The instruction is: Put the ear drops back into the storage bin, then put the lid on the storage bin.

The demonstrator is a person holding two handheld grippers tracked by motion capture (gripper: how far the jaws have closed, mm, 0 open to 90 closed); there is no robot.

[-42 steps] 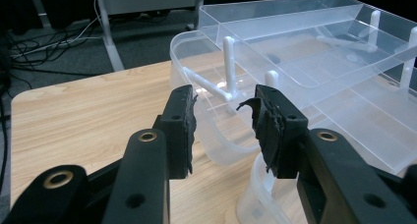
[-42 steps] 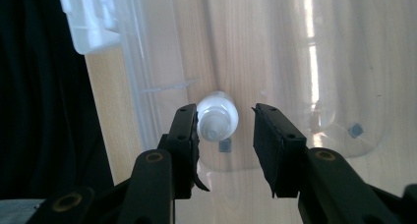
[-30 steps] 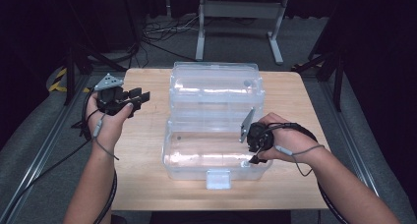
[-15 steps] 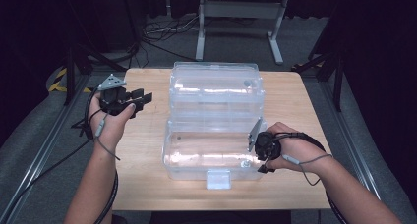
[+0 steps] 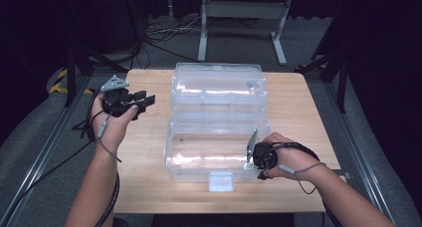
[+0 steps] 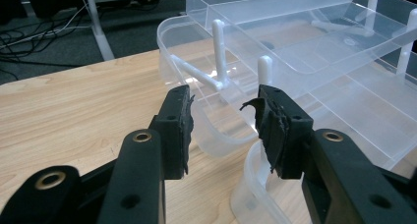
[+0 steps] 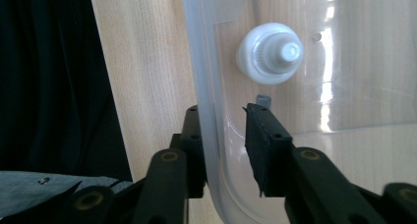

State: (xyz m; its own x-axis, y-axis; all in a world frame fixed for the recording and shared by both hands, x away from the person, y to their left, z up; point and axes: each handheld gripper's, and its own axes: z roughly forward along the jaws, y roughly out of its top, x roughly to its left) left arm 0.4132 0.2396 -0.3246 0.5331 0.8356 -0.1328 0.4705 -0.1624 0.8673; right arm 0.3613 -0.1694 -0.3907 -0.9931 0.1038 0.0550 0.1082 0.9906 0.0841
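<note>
Right gripper point(image 5: 250, 160), jaws parted, is straddling the clear box point(image 5: 217, 118) rim lower right, probably needing closure next; left gripper point(image 5: 142, 101) is hovering released at left.

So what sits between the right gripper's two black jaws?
In the right gripper view, the right gripper straddles the clear plastic box's rim wall, jaws either side, not visibly clamped.

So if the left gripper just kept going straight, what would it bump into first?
Probably the clear plastic box. The left gripper points at its near corner, where white hinge posts stand, with its jaws open and nothing between them. Depth is hard to judge.
</note>
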